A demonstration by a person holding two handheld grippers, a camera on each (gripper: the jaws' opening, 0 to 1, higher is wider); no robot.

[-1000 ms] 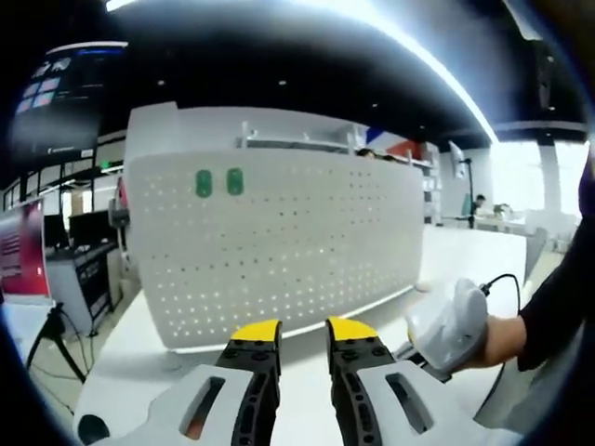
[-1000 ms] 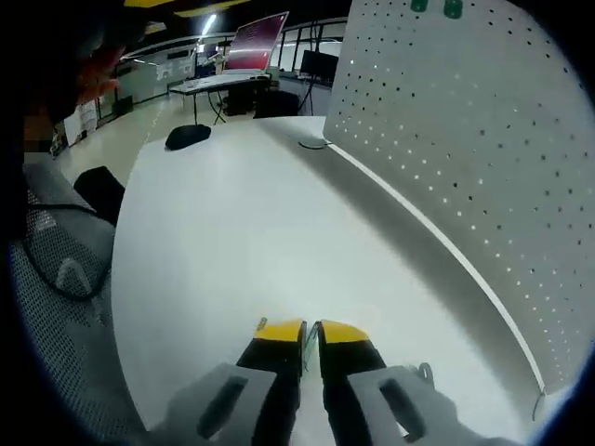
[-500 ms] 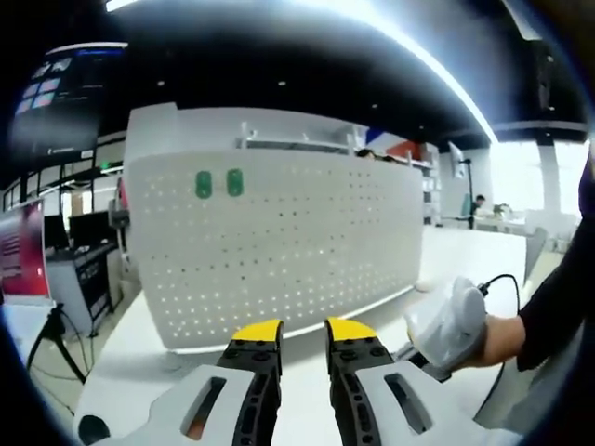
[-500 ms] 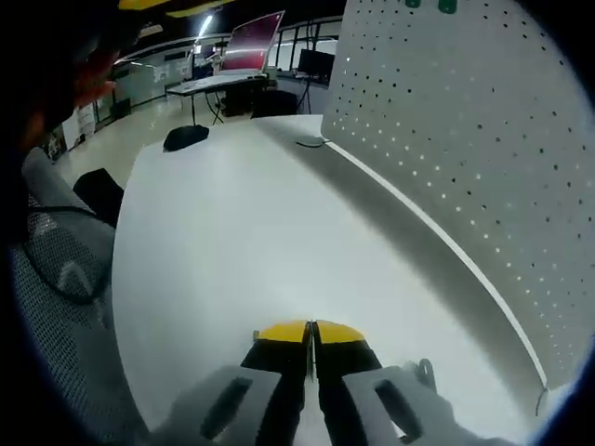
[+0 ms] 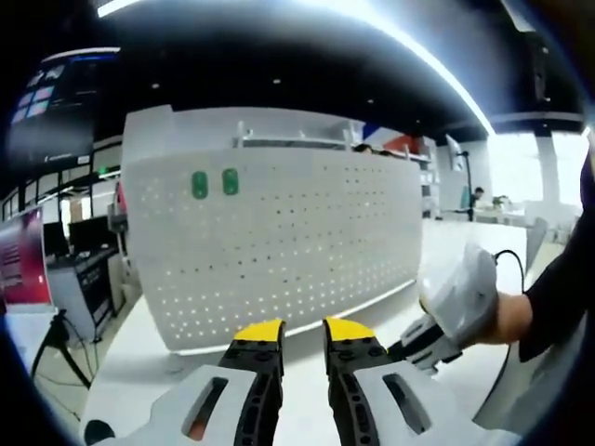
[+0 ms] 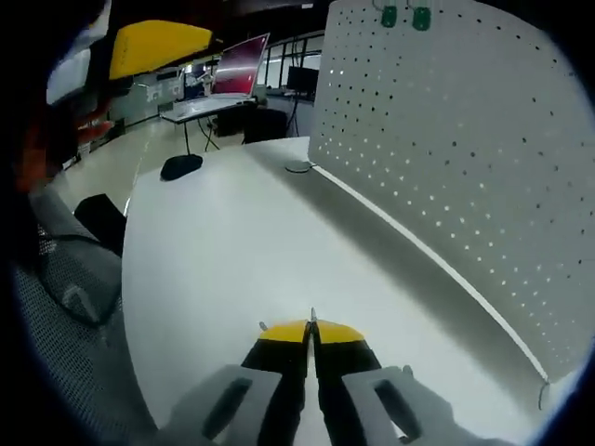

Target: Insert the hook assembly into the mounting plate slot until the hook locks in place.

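Note:
The white perforated mounting plate (image 5: 307, 251) stands upright on the white table, with two green hooks (image 5: 199, 184) side by side near its top left. My left gripper (image 5: 304, 330) faces it, open, with nothing between its yellow-tipped fingers. A hand holds the right gripper's white body (image 5: 460, 293) at the right of the left gripper view. In the right gripper view the plate (image 6: 446, 158) runs along the right with the green hooks (image 6: 389, 16) at the top. My right gripper (image 6: 311, 330) is shut on a thin hook piece whose tip pokes out above the jaws.
The table top (image 6: 214, 242) stretches away left of the plate. A black object (image 6: 181, 165) and a cable loop (image 6: 299, 168) lie at its far end. A mesh chair (image 6: 65, 269) stands at the left edge. A yellow shape (image 6: 158, 42) hangs at upper left.
The right gripper's jaws went from a narrow gap to fully shut on the thin piece. The right gripper rose a little in the left gripper view. The left gripper stayed open.

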